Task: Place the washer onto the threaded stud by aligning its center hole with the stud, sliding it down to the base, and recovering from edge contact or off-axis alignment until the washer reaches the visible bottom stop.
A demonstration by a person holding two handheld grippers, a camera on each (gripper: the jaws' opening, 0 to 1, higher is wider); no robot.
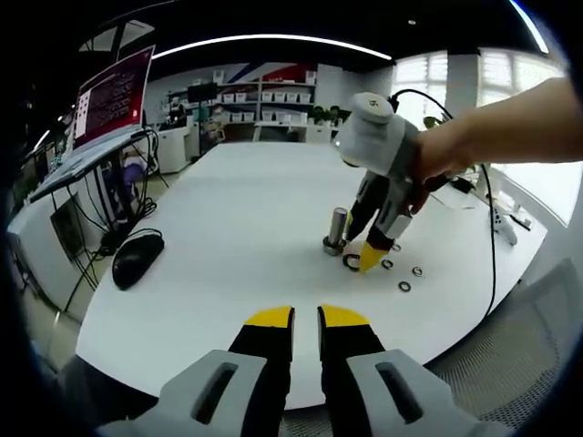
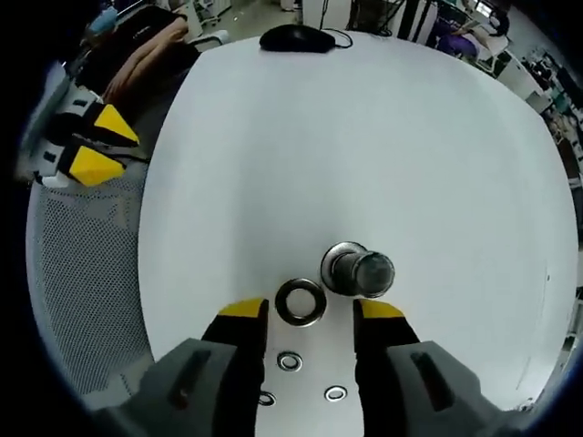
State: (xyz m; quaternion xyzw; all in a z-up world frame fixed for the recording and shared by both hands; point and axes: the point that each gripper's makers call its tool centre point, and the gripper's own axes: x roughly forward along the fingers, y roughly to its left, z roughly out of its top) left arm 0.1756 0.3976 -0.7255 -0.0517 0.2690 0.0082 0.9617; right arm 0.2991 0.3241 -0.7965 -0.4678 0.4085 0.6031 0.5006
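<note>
A short metal threaded stud (image 2: 357, 270) stands upright on its round base on the white table (image 2: 364, 137). A dark washer (image 2: 301, 302) lies flat on the table just beside the stud's base. My right gripper (image 2: 312, 309) is open and straddles this washer, one yellow tip on each side, without touching it. In the left gripper view, the right gripper (image 1: 363, 259) points down at the washer (image 1: 351, 262) next to the stud (image 1: 338, 229), held by a person's hand. My left gripper (image 1: 307, 317) hovers near the table's edge, its jaws nearly closed on nothing.
Three spare washers (image 2: 289, 361) lie on the table behind the right jaws, also visible as small rings (image 1: 404, 286). A black mouse (image 1: 137, 258) sits at the far left. A mesh chair (image 2: 82, 273) stands at the table edge. A cable (image 1: 492, 228) trails on the right.
</note>
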